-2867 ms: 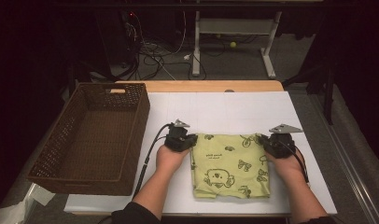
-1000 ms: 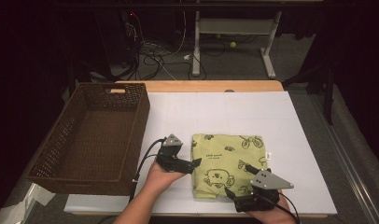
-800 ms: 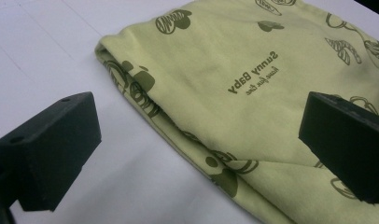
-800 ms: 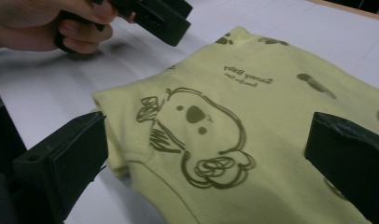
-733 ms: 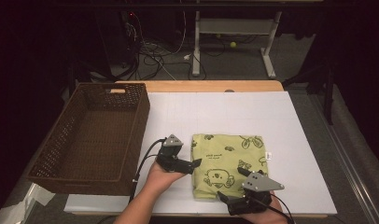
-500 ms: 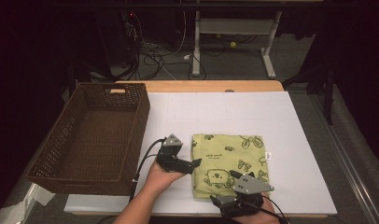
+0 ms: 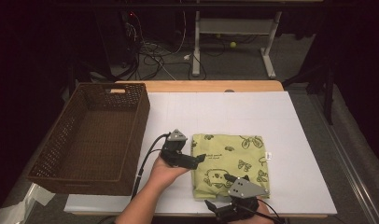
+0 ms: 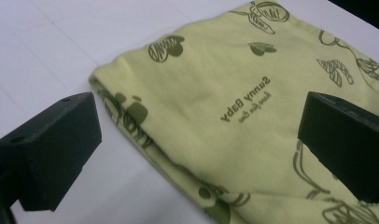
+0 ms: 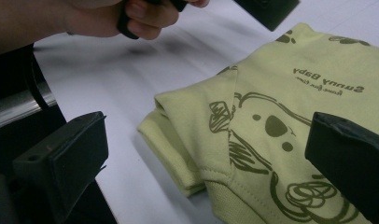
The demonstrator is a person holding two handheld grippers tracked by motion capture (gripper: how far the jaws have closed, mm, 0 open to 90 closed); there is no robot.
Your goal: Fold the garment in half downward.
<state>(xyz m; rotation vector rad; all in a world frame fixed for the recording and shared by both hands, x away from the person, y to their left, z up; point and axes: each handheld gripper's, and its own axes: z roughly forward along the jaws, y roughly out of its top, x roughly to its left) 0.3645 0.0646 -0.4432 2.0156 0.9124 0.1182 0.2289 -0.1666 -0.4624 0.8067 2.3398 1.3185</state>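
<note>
While folded, cloth lies flat | left hand-held gripper at its edge

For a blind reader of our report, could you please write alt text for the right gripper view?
The right gripper, jaws wide open, faces the near corner of a folded green garment printed with "Sunny Baby" on a white table. The person's other hand is behind.

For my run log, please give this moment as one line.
left gripper: open, at folded garment left edge | right gripper: open, at near corner | basket: empty
</note>
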